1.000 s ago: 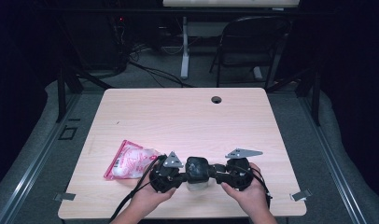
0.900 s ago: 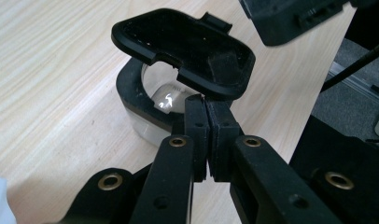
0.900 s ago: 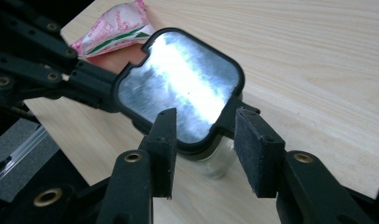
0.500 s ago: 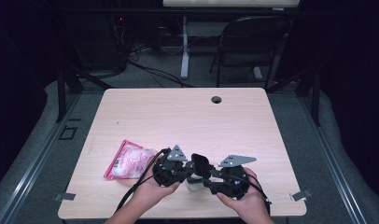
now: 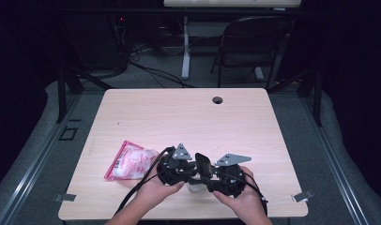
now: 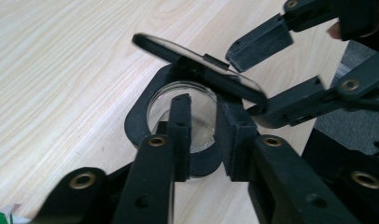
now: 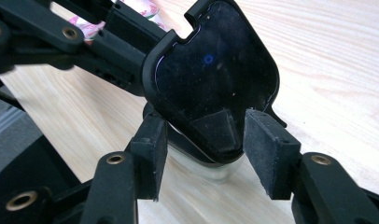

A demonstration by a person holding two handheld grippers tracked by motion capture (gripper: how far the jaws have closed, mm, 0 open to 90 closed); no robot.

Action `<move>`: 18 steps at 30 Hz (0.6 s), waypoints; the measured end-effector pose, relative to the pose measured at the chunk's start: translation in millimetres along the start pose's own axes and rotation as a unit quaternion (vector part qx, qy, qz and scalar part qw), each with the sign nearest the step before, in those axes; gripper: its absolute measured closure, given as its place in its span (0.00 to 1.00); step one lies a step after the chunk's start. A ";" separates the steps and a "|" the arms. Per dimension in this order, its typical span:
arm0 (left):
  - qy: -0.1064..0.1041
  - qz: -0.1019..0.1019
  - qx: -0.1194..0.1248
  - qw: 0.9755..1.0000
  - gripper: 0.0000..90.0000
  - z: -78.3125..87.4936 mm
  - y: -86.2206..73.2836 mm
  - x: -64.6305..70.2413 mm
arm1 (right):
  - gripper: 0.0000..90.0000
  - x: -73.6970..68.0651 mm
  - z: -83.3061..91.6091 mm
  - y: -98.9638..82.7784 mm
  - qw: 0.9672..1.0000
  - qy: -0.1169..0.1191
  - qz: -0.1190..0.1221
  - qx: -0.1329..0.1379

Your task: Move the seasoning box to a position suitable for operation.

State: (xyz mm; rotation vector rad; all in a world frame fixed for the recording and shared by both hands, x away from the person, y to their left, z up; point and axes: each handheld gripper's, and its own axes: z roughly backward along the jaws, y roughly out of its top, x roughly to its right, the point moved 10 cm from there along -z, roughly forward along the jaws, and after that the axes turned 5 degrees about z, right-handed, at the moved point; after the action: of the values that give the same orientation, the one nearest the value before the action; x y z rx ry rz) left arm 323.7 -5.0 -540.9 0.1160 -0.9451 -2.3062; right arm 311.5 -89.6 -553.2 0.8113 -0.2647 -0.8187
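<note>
The 1 clear jar (image 6: 137,127) stands on the counter (image 5: 179,117) at its near edge, between the 2 tongs. Its 1 black hinged lid (image 7: 211,74) is tilted up, long axis pointing at the right tongs (image 7: 204,135). Those tongs have just been opening and stand wide on either side of the lid's tip, clear of it. The left tongs (image 6: 206,107), also just opening, straddle the jar's rim, 1 finger inside the mouth. Whether they press cannot be told. 1 pink packet (image 5: 130,161) lies left.
</note>
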 end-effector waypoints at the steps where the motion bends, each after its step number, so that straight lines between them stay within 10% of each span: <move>1: 0.002 0.002 0.000 1.000 0.80 -0.9 -0.6 -1.3 | 0.56 0.2 0.3 -0.1 1.000 0.002 -0.002 0.000; 18: 0.054 0.022 -0.016 0.998 0.64 -20.4 -11.4 -30.9 | 0.58 1.4 4.0 0.8 1.000 0.008 -0.009 0.004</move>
State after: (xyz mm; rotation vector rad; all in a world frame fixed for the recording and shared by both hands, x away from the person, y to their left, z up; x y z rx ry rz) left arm 348.5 7.1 -568.2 0.2039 -0.8484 -2.2494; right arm 310.9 -92.4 -550.0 0.8277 -0.2474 -0.8275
